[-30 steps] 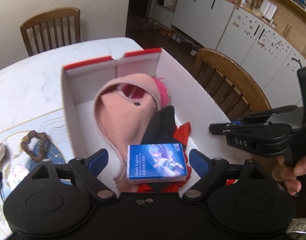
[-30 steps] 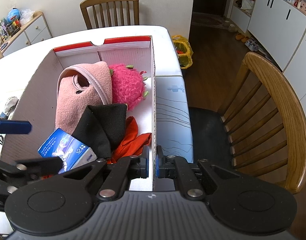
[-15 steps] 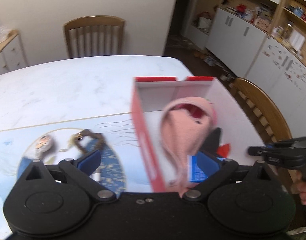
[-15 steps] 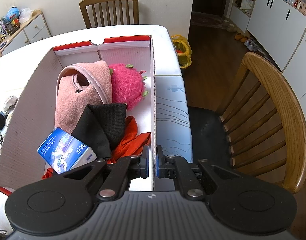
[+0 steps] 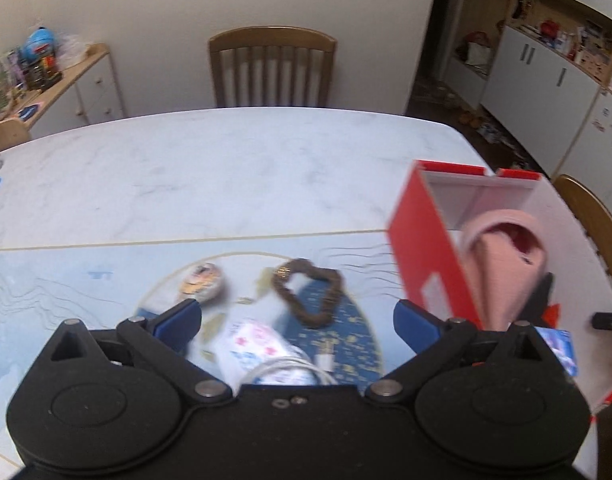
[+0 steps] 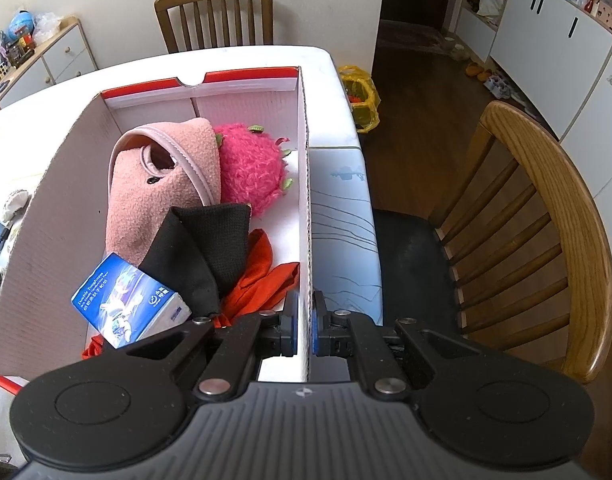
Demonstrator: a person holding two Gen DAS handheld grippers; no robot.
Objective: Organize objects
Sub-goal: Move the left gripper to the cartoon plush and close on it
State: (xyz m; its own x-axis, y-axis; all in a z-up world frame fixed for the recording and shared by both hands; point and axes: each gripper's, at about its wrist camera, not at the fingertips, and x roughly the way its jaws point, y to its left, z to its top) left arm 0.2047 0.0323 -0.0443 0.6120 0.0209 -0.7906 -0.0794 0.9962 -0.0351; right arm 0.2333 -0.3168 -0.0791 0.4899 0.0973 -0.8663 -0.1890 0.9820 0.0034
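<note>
Gripping the box's point(image 6: 306, 200) right-hand wall, the right gripper point(image 6: 302, 326) has its jaws pinched shut on the cardboard at the near end. Inside lie a pink fleece pouch point(image 6: 154, 184), a pink plush fruit point(image 6: 254, 172), black cloth point(image 6: 202, 248), red cloth point(image 6: 262, 276) and a blue tissue pack point(image 6: 122, 300). The left gripper point(image 5: 296, 318) hovers spread wide and empty over the table point(image 5: 186, 176), above a brown bead bracelet point(image 5: 306, 294) and a white packet point(image 5: 262, 344) near the front edge.

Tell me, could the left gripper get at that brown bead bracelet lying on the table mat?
Probably yes. The left gripper is wide open and empty, and the bead bracelet lies on the table just ahead between its fingers, with nothing on top. The box stands off to the side.
</note>
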